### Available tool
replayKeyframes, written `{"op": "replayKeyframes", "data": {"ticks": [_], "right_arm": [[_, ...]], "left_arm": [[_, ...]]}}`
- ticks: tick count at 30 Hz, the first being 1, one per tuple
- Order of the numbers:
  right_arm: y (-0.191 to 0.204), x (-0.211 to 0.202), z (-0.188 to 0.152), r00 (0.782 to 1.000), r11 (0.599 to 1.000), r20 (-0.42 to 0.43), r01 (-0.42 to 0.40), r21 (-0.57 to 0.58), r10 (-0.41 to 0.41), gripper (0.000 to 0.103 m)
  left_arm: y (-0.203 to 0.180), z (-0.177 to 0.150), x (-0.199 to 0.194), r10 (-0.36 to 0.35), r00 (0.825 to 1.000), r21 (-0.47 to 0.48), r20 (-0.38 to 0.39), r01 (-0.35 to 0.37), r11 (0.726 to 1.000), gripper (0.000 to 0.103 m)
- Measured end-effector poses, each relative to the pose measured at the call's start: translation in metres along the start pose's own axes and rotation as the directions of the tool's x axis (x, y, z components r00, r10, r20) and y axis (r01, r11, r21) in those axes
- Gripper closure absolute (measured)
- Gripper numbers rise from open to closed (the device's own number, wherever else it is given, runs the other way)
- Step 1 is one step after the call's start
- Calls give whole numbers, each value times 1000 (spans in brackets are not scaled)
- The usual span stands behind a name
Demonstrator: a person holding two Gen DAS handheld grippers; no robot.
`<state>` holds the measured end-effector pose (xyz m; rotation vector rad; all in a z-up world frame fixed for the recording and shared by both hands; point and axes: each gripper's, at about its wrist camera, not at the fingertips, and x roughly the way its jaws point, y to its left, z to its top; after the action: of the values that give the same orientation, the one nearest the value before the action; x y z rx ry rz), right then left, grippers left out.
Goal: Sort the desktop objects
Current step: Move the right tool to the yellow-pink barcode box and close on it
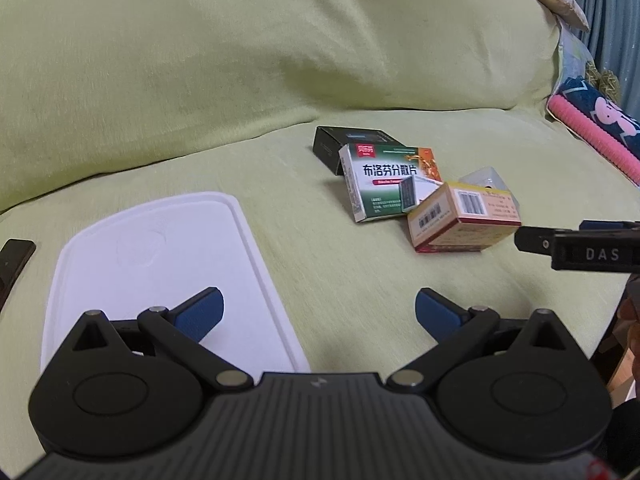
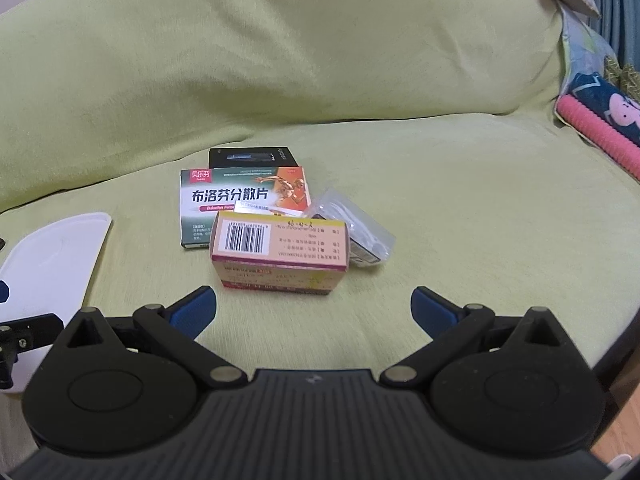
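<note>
Nearest the left wrist camera, the left tool hangs with its blue-padded fingers spread wide and nothing between them; its left finger sits over a white plastic tray that lies flat on the green sofa cushion. At the far left edge of that view a dark flat object shows only in part, and I cannot tell what it is.

Right of the tray, well apart from it, the boxes lie in a loose heap on the cushion. A black box is farthest back. Leaning against it is a green-and-white ibuprofen tablet box. In front and to the right, an orange-and-pink medicine box with a barcode lies partly over the ibuprofen box. Behind it a clear plastic packet peeks out. The right tool's black finger enters from the right edge, near the orange-and-pink box.

From the right wrist camera, the right tool is likewise wide open and empty, just short of the orange-and-pink medicine box. At the far right a dark blue cushion with pink trim rests against the sofa back.
</note>
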<state>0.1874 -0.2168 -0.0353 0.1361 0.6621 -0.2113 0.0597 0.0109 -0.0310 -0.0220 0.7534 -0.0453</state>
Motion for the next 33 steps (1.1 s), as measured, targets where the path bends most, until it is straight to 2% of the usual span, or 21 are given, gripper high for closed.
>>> {"op": "replayKeyframes", "data": {"ticks": [7,18,22,28,33], "right_arm": [[-1,38,9,998,997,-23,-66,30,66,0],[-14,69,12,985,985,-21,-170,-36,169,0],[-24,81,15,961,961,-27,-275,33,276,0],[-29,84,18,932,924,-37,-350,154,360,0],[-18,77,16,886,871,-47,-443,214,462,0]], "left_arm": [[4,-2,15,7,1000,-9,-29,-7,1000,0],[2,2,30,-7,999,2,-41,7,1000,0],[-6,0,36,0,999,46,-50,2,999,0],[-12,-4,38,-5,998,65,-63,9,998,0],[-13,-7,38,-9,997,71,-71,14,997,0]]}}
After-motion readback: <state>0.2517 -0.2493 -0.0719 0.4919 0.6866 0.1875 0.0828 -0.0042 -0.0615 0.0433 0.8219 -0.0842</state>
